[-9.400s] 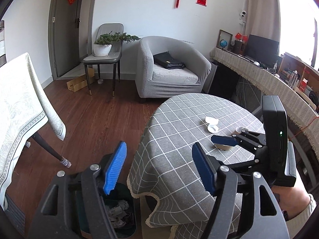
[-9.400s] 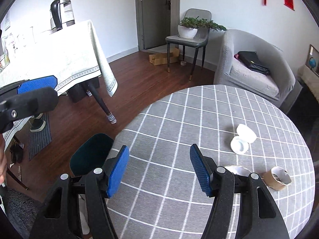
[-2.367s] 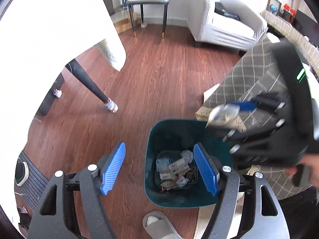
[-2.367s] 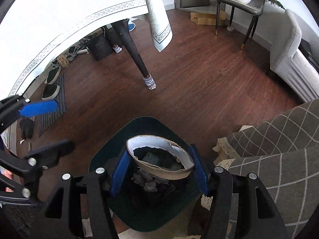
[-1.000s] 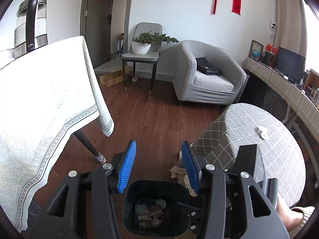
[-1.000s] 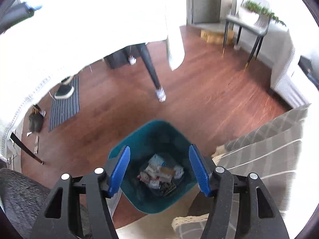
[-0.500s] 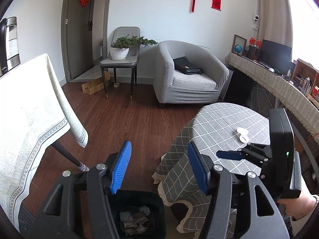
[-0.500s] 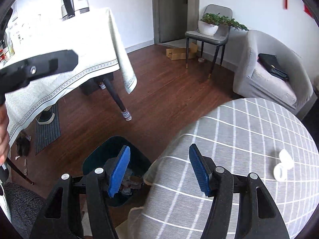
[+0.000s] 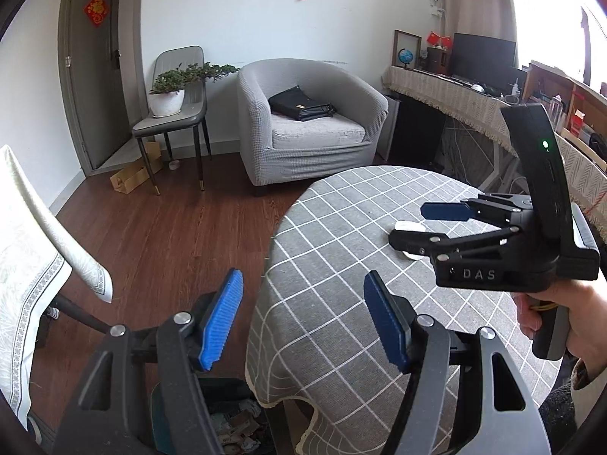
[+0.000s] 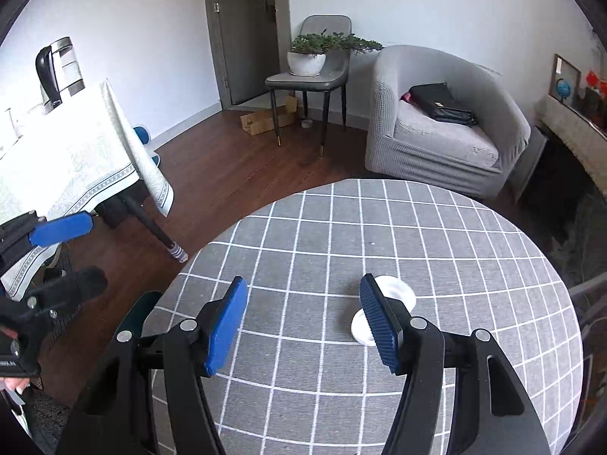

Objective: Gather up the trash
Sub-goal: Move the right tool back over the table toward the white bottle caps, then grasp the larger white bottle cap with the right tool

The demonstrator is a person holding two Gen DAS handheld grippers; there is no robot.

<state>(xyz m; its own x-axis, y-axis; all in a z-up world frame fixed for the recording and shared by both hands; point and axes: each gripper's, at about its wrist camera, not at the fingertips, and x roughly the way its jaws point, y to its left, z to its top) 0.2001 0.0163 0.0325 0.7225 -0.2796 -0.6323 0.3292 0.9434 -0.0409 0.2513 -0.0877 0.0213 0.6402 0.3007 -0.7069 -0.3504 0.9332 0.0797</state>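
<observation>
Two small white round pieces of trash (image 10: 396, 291) lie together on the round table with the grey checked cloth (image 10: 322, 227). My right gripper (image 10: 303, 326) hovers open over the table, its right pad just in front of those pieces, and nothing is between its pads. In the left wrist view the right gripper (image 9: 421, 223) hangs over the white pieces (image 9: 406, 225). My left gripper (image 9: 303, 324) is off the table's left edge, its jaws opening and empty. The dark green bin (image 9: 235, 428) with paper scraps sits on the floor below it.
A table with a white cloth (image 10: 76, 167) and a kettle stands at the left. A grey armchair (image 9: 307, 129) with a black bag and a chair with a potted plant (image 9: 170, 94) stand at the back. A person's hand (image 9: 584, 322) holds the right gripper's handle.
Both grippers have swung from above the bin towards the round table. The left jaws have widened. The right gripper, shut on a paper cup earlier, now holds nothing.
</observation>
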